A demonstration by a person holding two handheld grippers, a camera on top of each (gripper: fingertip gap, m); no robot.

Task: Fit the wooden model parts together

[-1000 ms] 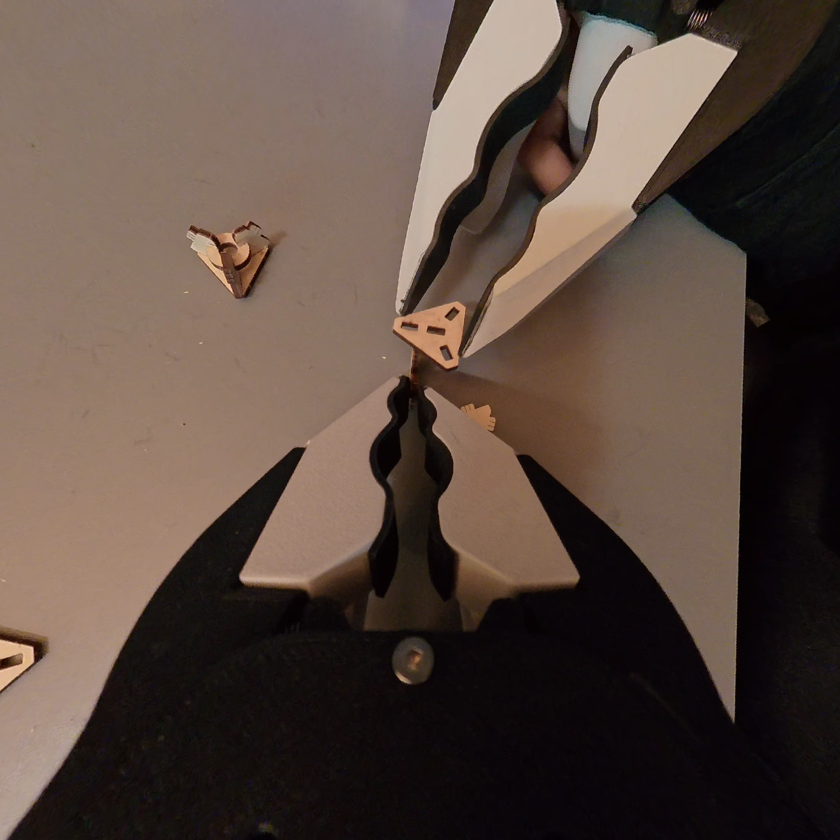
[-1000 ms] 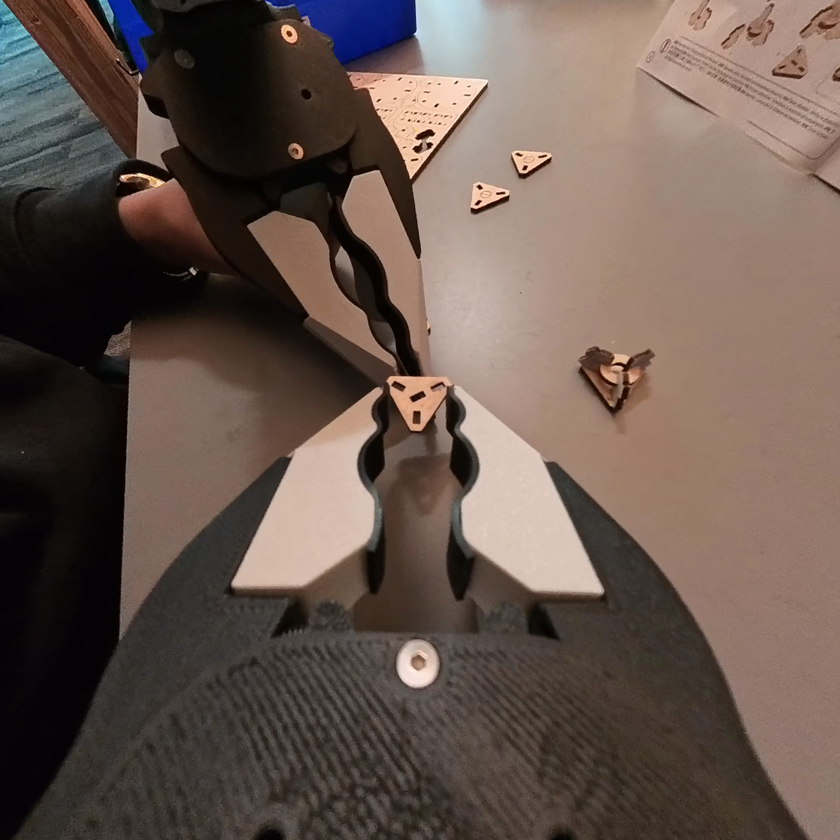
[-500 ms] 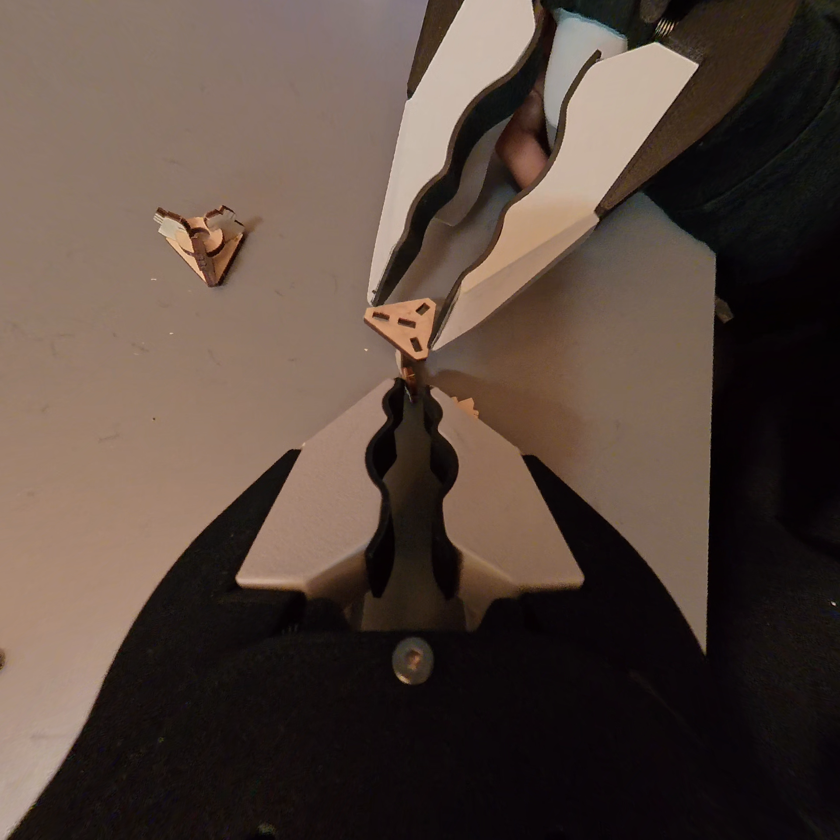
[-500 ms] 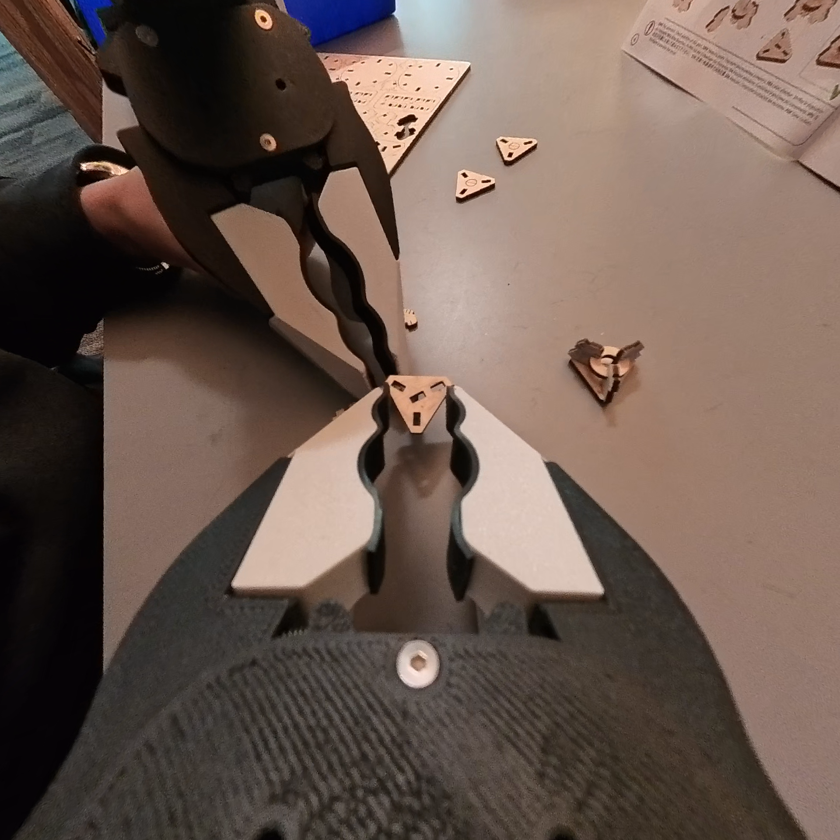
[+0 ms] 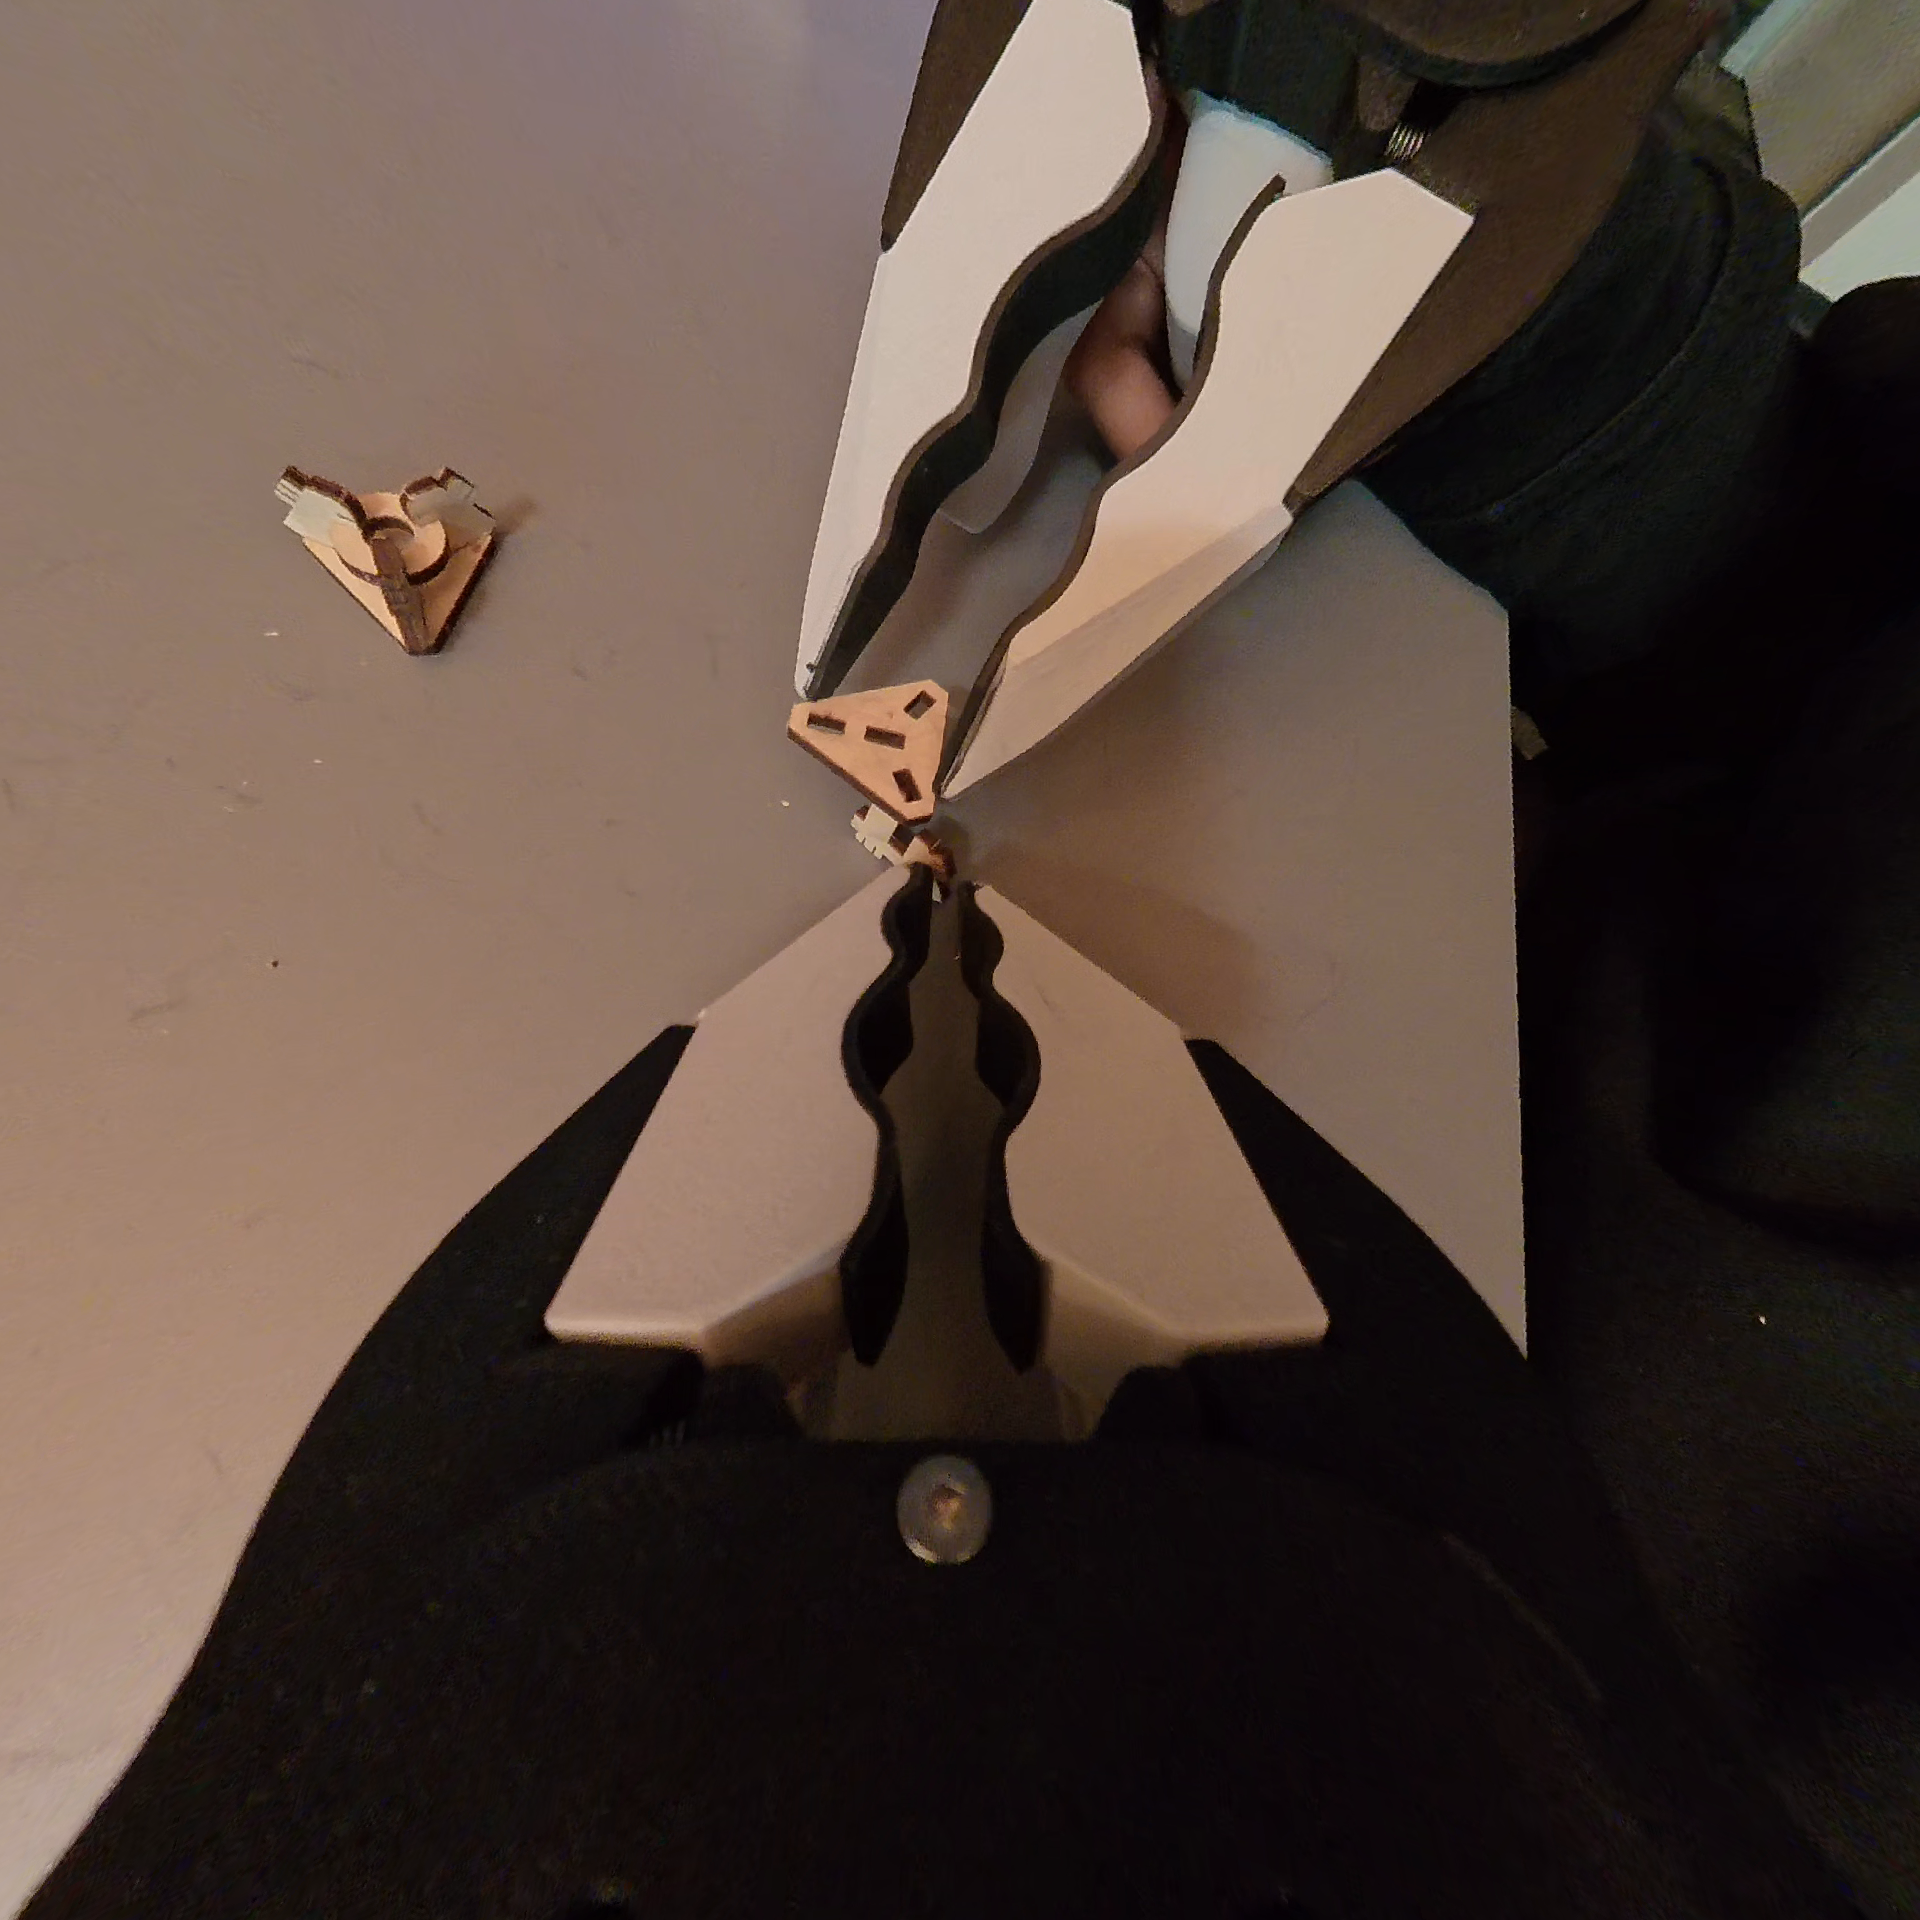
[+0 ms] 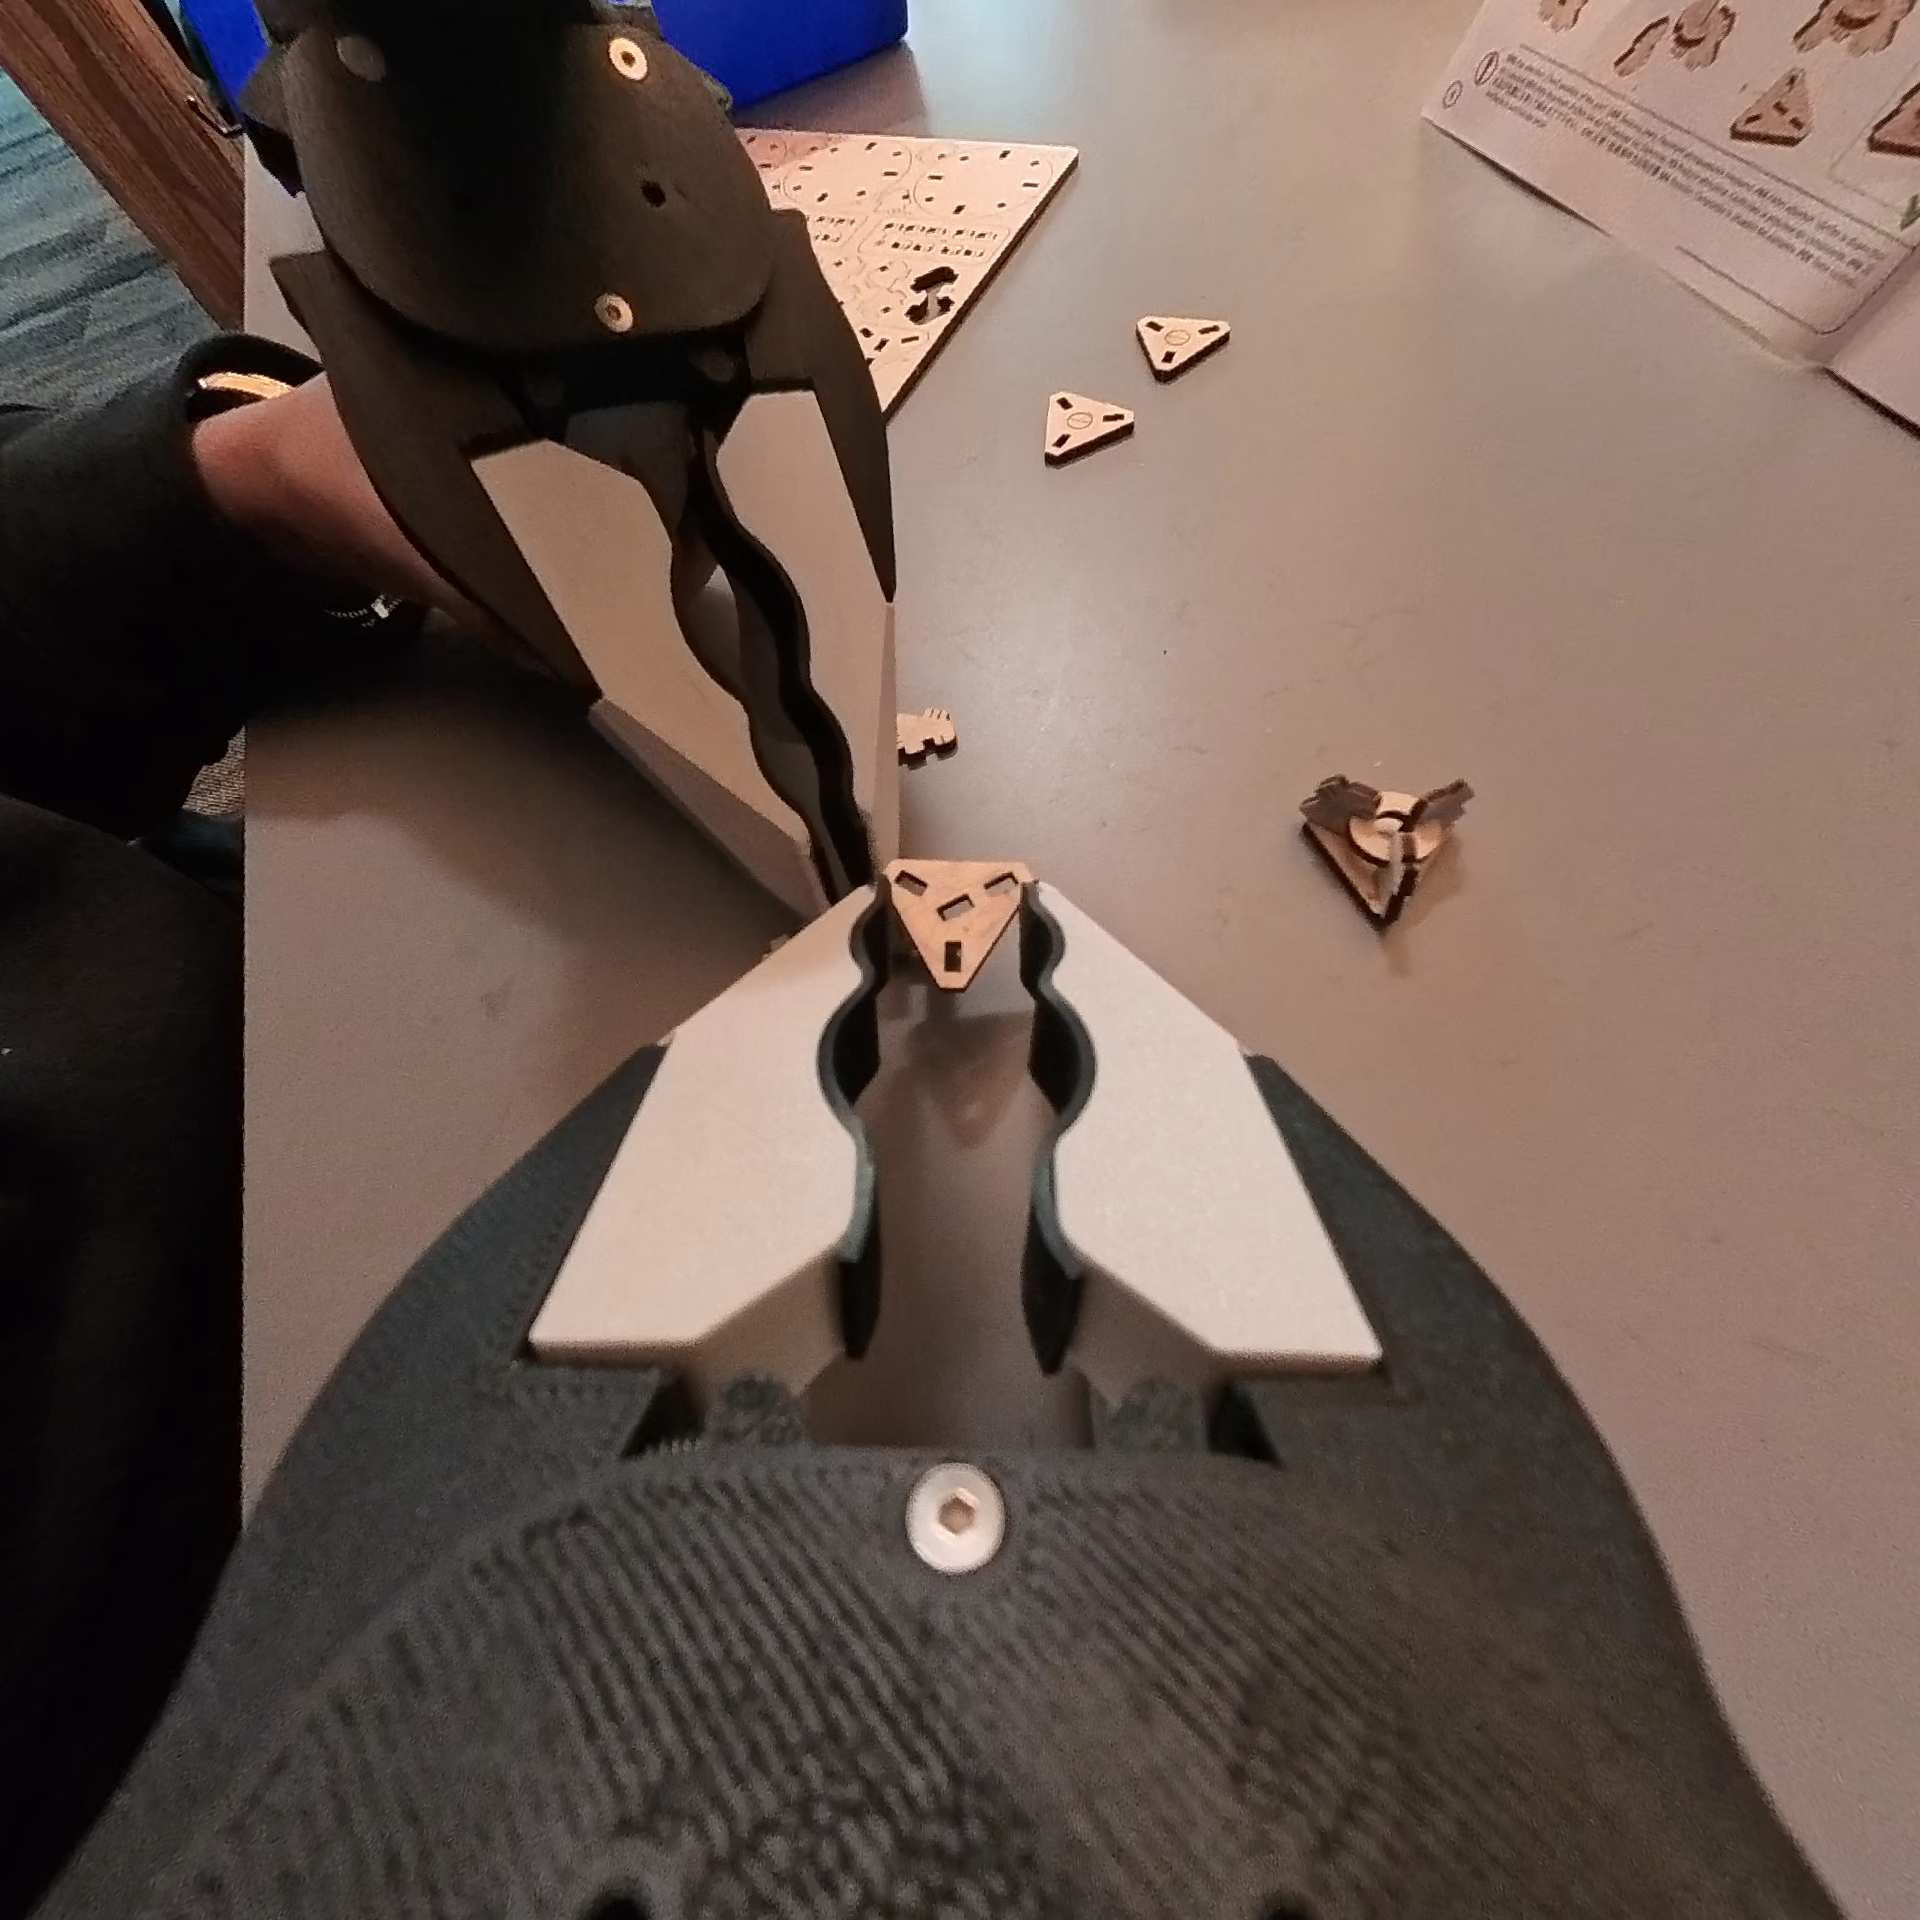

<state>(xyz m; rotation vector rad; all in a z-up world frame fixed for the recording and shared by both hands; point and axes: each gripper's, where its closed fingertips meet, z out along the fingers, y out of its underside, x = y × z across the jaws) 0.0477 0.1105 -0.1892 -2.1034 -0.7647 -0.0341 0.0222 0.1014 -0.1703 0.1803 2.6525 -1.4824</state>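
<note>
Surface: a smooth matte grey tabletop (image 6: 1455, 935) with faint scuffs and specks; its straight edge runs down the right of the left wrist view, with darkness beyond.
Room: in the upper left of the right wrist view, a strip of brown wood-grain panel (image 6: 135, 156) and teal patterned carpet (image 6: 52, 281); a glossy blue box (image 6: 790, 42) at the top edge.
Right gripper: the right gripper (image 6: 956, 914), pale grey faceted fingers with black wavy-edged pads on a ribbed dark body, is clamped on a thin tan laser-cut wooden triangle with small rectangular slots (image 6: 954, 920), held flat at the fingertips, both pads pressing its corners.
Left gripper: the left gripper (image 5: 940, 883) has its jaws nearly together at the tips, pinching a small pale toothed wooden piece (image 5: 899, 840) that reaches up under the triangle's lower corner, at centre frame.
Person: a hand in a black sleeve (image 6: 260, 499) grips the left tool, left of frame.
Loose parts: an assembled wooden triangle with a round disc and upright toothed tabs, edges scorched dark (image 6: 1382, 842), centre right; two flat slotted wooden triangles (image 6: 1086, 426) upper centre; a small toothed wooden piece lying flat (image 6: 923, 736) just beside the left gripper's fingers.
Sheets: a thin plywood sheet with cut-out shapes (image 6: 935, 208) at top centre; a white printed paper leaflet with diagrams (image 6: 1714, 135) in the upper right corner.
</note>
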